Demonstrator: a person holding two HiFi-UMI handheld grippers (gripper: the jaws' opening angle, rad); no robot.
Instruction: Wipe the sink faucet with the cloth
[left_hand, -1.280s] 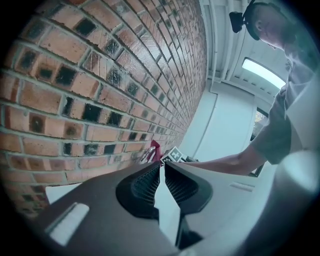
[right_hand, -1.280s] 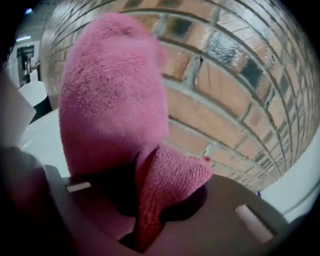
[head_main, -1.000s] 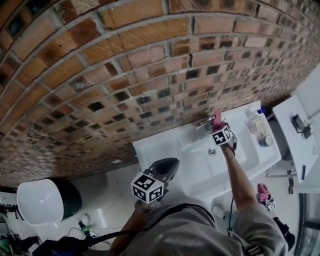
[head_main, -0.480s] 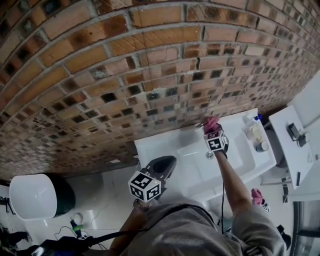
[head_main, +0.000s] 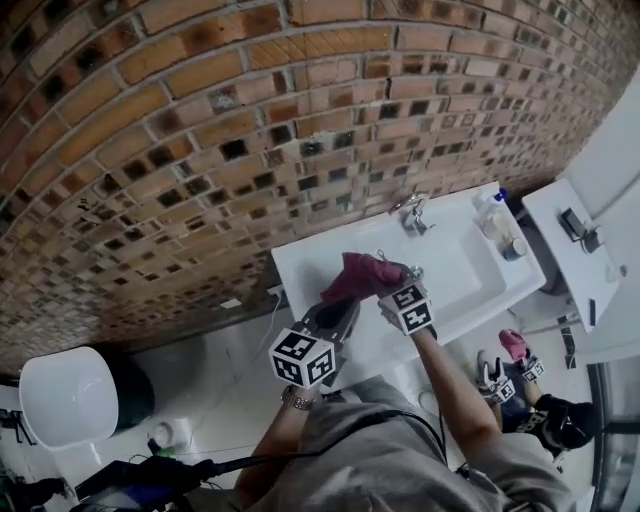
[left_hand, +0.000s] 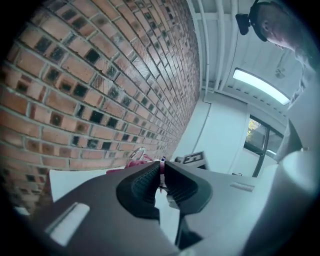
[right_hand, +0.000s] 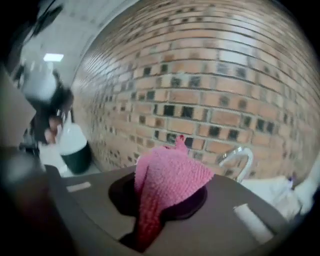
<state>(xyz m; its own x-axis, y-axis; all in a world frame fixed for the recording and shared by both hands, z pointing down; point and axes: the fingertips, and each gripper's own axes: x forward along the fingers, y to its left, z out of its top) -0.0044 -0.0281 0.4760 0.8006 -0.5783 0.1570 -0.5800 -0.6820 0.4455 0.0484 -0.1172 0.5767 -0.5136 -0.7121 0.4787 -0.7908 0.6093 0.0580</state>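
While the pink cloth is pinched in the jaws of the right gripper, it is held over the sink, the faucet apart at one o'clock. The left gripper is seen closed, empty, at seven o'clock.

Brick wall with dark inset squares, white toilet bowl lower left — 1 bottle near white cabinet

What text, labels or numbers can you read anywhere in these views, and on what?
None can be read.
Marker cubes: only black-and-white square patterns, no letters.
Bottle on the sink: any label is too small to read.
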